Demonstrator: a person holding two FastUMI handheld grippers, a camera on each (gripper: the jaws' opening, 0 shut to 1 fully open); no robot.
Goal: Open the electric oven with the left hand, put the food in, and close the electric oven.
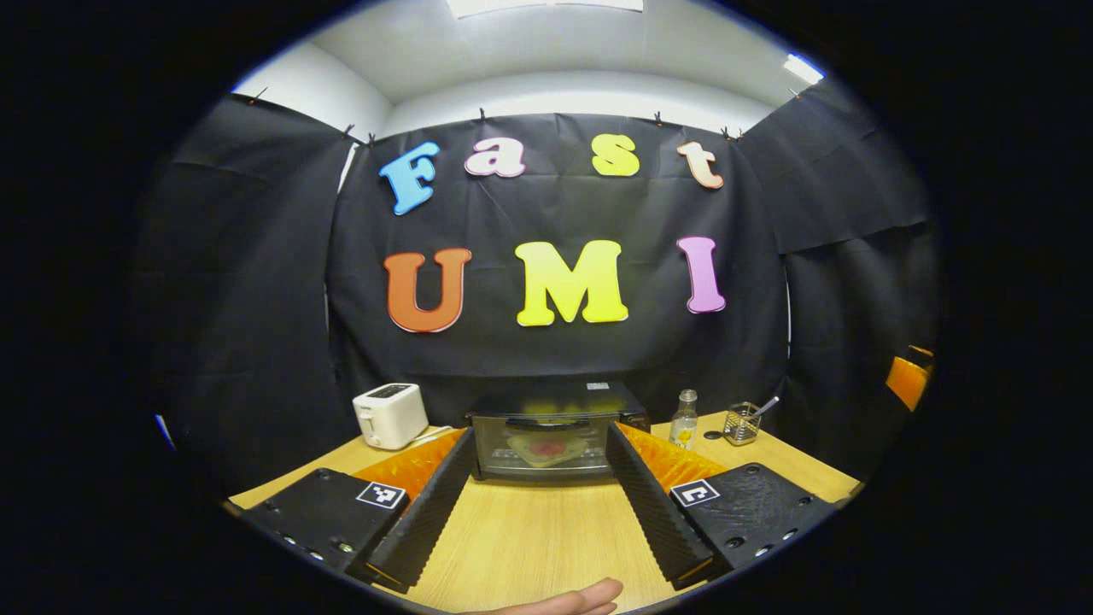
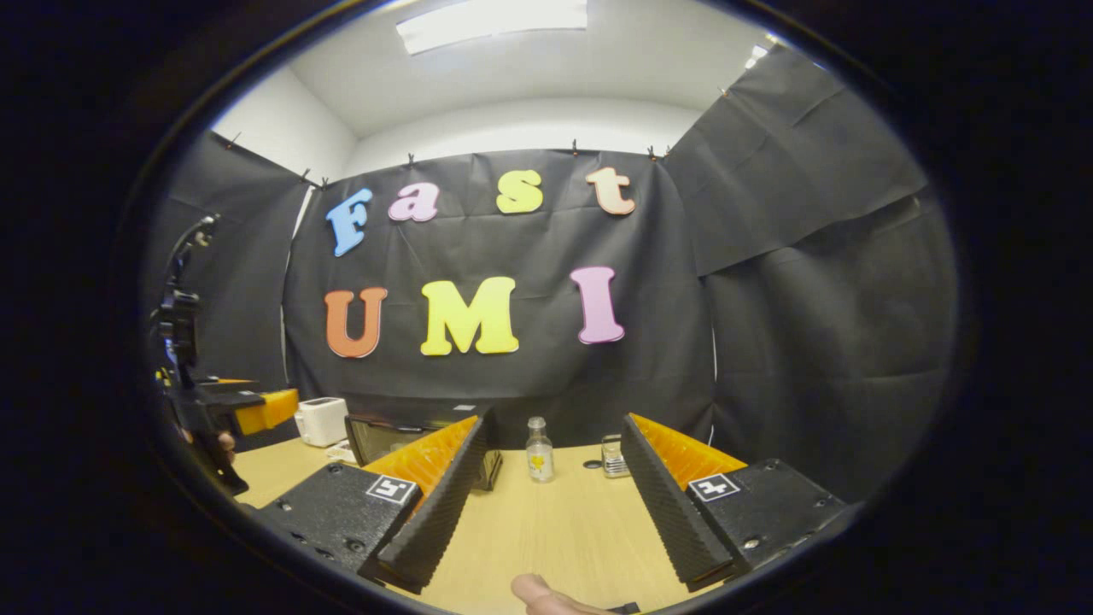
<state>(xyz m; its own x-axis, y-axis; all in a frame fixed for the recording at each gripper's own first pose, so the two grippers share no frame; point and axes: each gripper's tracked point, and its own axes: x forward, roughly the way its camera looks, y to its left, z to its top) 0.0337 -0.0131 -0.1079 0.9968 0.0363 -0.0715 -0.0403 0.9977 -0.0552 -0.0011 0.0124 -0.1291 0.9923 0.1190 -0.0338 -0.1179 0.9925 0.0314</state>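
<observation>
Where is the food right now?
In the left gripper view, the food sits inside the electric oven behind its closed glass door, at the back of the wooden table, between the white toaster and the small bottle.

Both views face the far wall, sharing the oven (image 1: 551,440) and table (image 1: 529,538).

The left gripper (image 1: 538,512) is held level, fingers spread wide apart. The right gripper (image 2: 551,504) is held likewise.

Bare table (image 1: 529,538) leads to the shut oven (image 1: 546,436), toaster (image 1: 389,415) and bottle (image 1: 683,420) flanking.
</observation>
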